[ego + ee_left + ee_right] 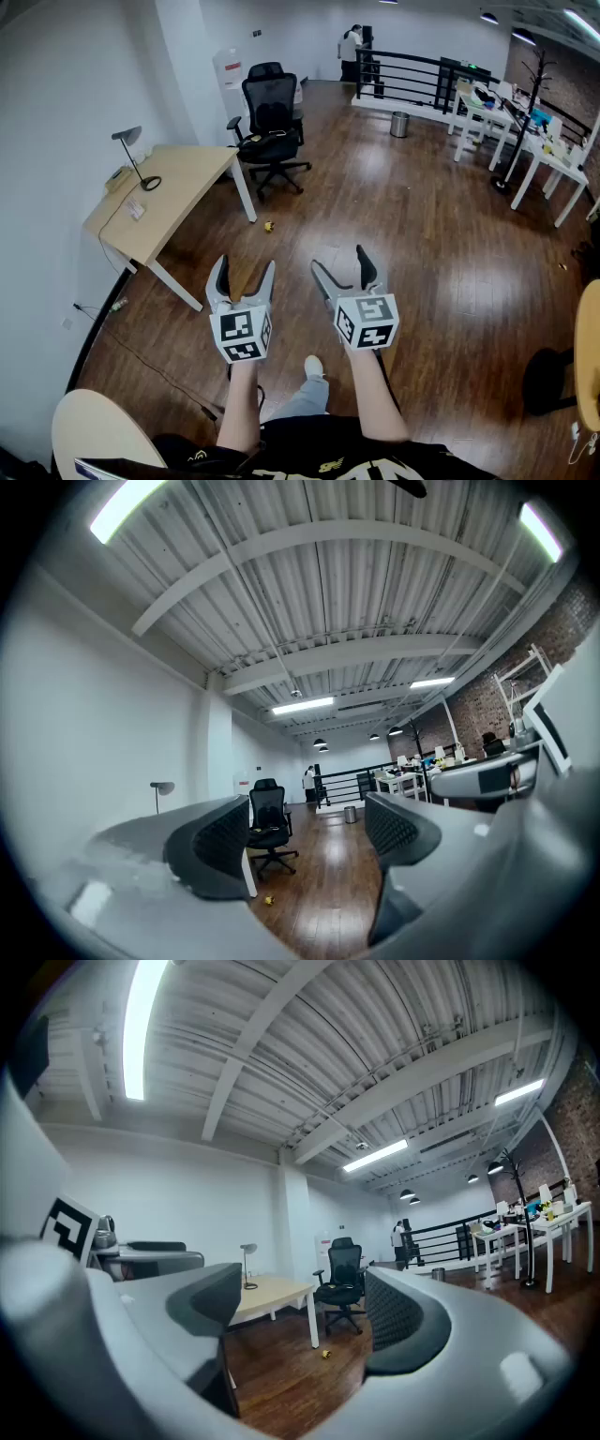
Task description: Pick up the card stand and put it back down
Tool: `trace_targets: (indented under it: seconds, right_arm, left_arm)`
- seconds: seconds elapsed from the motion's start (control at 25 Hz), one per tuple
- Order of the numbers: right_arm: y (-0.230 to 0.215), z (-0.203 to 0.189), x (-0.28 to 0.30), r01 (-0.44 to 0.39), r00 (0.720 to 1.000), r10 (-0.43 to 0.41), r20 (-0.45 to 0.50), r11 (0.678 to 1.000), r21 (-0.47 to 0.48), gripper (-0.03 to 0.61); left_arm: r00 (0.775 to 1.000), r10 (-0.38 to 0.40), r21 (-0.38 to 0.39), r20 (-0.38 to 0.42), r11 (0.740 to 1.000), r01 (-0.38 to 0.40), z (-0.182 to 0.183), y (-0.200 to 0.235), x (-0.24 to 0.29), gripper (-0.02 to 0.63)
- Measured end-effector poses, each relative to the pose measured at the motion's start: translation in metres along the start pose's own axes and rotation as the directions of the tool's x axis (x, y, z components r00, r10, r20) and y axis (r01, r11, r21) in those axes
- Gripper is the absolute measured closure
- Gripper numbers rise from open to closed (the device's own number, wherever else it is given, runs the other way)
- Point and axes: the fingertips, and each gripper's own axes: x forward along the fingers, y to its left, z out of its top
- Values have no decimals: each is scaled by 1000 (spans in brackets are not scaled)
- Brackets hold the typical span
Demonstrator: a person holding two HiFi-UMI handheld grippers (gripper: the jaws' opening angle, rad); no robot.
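Forearms reach forward from the bottom of the head view, each hand carrying a tool above a dark wooden floor (422, 244). One pale shoe (313, 367) shows just below them.

The left tool (245, 267) is released, its jaws parted with only floor and distant room between them. The right tool (341, 262) is released too, spread wide and empty. Each tool's own view confirms this: nothing sits between the ribbed pads.

Past the tools, a small yellow scrap (268, 226) lies on the floor. To the left stands a light wooden desk (187, 178) carrying a lamp (131, 141) and a few small pale items too tiny to identify. Behind it is a black office chair (272, 117). Farthest off, a person (350, 47) stands by a black railing (412, 70).

I cannot find the card stand in any view. It may be among the small items on the desk, but I cannot tell.

My judgement is that the step in hand is locating it. To do that well, I would sweep my head toward the desk, hold both tools low so they don't block my view, and leave the jaws wide. Only when the stand is clearly between one tool's pads would I squeeze, gently, and lift it straight up.
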Motion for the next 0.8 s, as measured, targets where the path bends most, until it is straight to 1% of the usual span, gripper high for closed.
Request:
trace_targets:
  seconds: [0.12,0.2,0.32,0.48,0.56,0.64,0.72,0.8]
  right_arm:
    - [-22,-9,29,9,1000,-9,-17,1000,-3,161]
    - [-34,-9,55,10,1000,-10,-28,1000,-3,161]
    - [-48,-2,95,17,999,-18,-28,1000,-12,161]
    - [-63,14,149,38,999,-38,-3,998,-47,161]
    - [-67,18,184,23,1000,-24,-16,998,-62,161]
    - [-65,19,217,-9,1000,7,-28,998,-67,161]
    - [-61,21,240,-42,999,40,-19,997,-68,161]
    - [-62,19,258,-63,998,62,-20,996,-70,161]
  left_arm:
    - [1000,-20,-13,-9,1000,20,-13,-2,39,210]
    - [999,-35,-29,-6,999,34,-16,1,71,210]
    - [999,-45,-52,8,998,46,-13,12,121,210]
    - [998,-39,-91,41,995,43,-9,33,180,210]
    - [999,-42,-113,34,993,45,-12,47,211,210]
    - [999,-33,-128,24,991,36,-14,66,239,210]
    - [1000,-16,-131,25,991,20,-13,82,261,210]
    - [1000,-11,-139,27,990,15,-12,88,281,212]
